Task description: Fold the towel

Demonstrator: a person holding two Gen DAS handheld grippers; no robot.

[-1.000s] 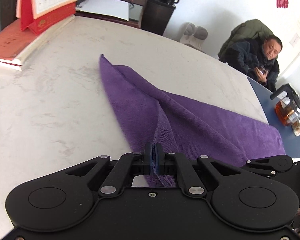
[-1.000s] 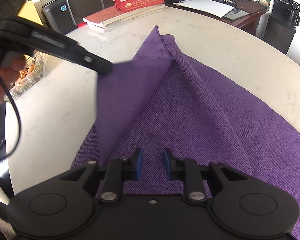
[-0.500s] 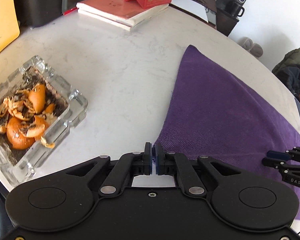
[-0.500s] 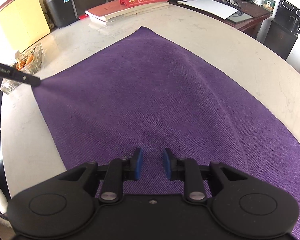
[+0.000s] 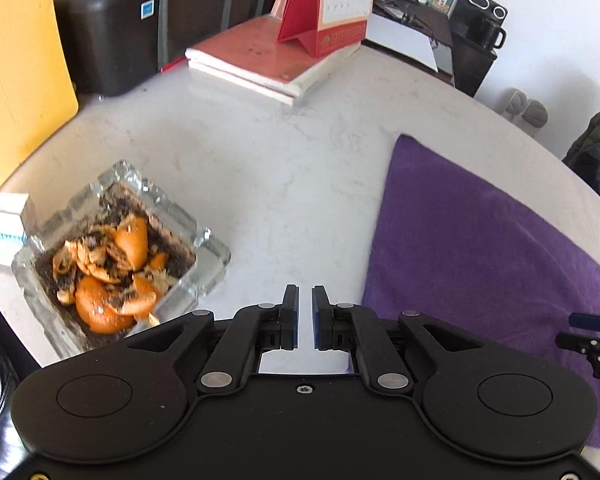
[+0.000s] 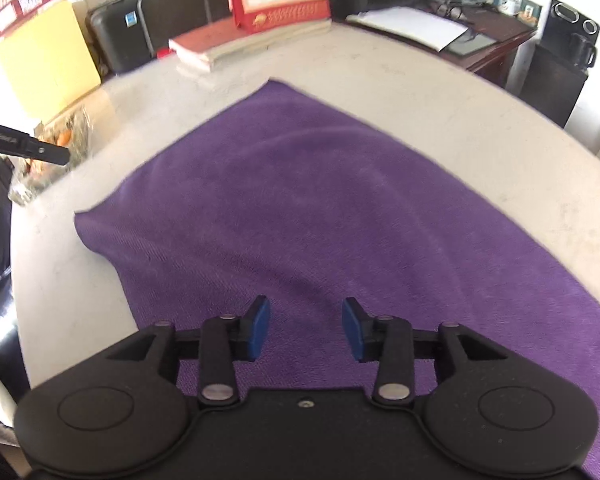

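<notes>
The purple towel (image 6: 320,208) lies spread flat on the white marble table (image 5: 279,168), one corner pointing to the far side. My left gripper (image 5: 305,300) hangs over bare table just left of the towel (image 5: 480,248) edge. Its jaws stand a narrow slit apart and are opening, with nothing between them. In the right wrist view the left gripper (image 6: 39,150) shows at the left edge, clear of the cloth. My right gripper (image 6: 306,320) hovers above the towel's near part, jaws opening, no cloth pinched. The left wrist view catches the right gripper (image 5: 588,330) at its right edge.
A glass ashtray (image 5: 115,256) full of orange peel sits close to the left of my left gripper. A white box (image 5: 1,216) lies beside it. Stacked books (image 5: 267,64) with a red desk calendar (image 5: 332,4) stand at the table's far side.
The left gripper pulled the folded-over corner out to the left, so the towel now lies flat, then let go and moved toward the ashtray. The right jaws widened and lifted slightly.
</notes>
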